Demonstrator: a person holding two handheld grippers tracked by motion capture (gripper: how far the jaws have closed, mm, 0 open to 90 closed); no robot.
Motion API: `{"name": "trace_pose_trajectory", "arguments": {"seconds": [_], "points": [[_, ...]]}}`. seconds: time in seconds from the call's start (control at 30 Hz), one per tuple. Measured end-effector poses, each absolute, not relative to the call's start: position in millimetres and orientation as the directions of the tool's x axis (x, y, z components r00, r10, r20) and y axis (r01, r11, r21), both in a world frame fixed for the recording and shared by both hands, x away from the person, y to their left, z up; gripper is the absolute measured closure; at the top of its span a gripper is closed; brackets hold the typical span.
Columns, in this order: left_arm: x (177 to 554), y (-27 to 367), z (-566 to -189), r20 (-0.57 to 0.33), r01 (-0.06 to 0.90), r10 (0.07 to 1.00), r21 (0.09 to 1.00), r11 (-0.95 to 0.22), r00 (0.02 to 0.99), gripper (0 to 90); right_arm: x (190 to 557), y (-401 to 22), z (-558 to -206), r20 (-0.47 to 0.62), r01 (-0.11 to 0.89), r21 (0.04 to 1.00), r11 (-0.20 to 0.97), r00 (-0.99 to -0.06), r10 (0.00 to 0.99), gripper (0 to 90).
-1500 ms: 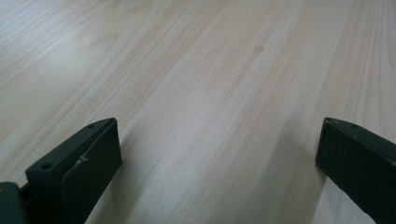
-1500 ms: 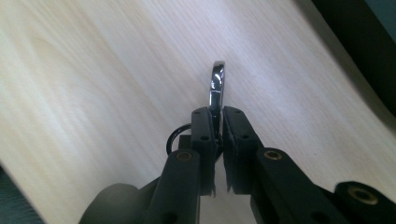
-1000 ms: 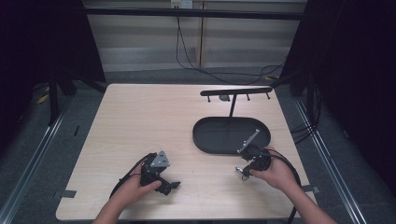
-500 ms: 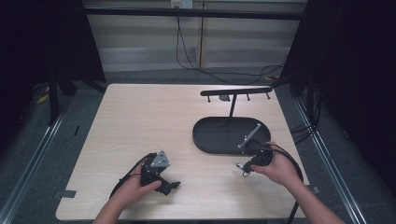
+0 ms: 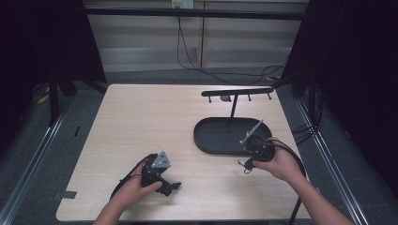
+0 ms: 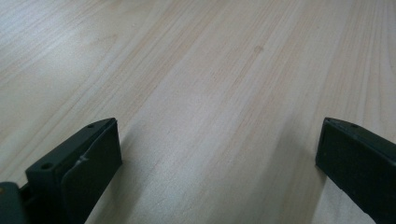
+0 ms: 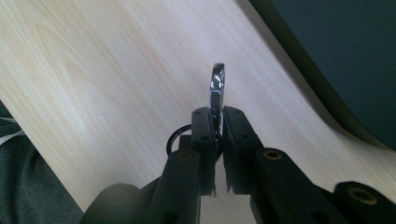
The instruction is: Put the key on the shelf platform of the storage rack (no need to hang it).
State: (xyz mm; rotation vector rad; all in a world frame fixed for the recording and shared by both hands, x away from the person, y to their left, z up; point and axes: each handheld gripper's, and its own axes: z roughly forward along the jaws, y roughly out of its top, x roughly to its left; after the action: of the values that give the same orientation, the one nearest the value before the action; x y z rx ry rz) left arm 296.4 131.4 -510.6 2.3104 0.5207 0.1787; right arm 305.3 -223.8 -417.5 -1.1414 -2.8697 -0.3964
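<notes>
**Right jaws clamped on chrome ring piece, left jaws wide apart**

Right gripper (image 7: 215, 128) pinches a shiny metal ring (image 7: 216, 91) edge-on above the table (image 5: 141, 122); a dark loop (image 7: 175, 137) hangs behind, mostly hidden. Exact shape unclear. Just beside the black oval base (image 5: 216, 136). Left gripper (image 6: 217, 154) holds nothing, low over bare wood, hand (image 5: 136, 190) near front edge.

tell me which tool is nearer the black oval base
Right. The right tool sits just off the black oval base's near edge; the left tool rests farther away.
</notes>
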Motion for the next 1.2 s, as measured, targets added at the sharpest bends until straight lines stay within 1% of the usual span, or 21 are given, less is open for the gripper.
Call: {"name": "trace_pose_trajectory", "arguments": {"seconds": [1.2], "points": [[296,131,-511,-0.026,0.314,0.419,0.703,-0.638,0.908,0.0,326,-221,-394,0.09,0.683,0.221,0.696,-0.725,0.683,84.0]]}}
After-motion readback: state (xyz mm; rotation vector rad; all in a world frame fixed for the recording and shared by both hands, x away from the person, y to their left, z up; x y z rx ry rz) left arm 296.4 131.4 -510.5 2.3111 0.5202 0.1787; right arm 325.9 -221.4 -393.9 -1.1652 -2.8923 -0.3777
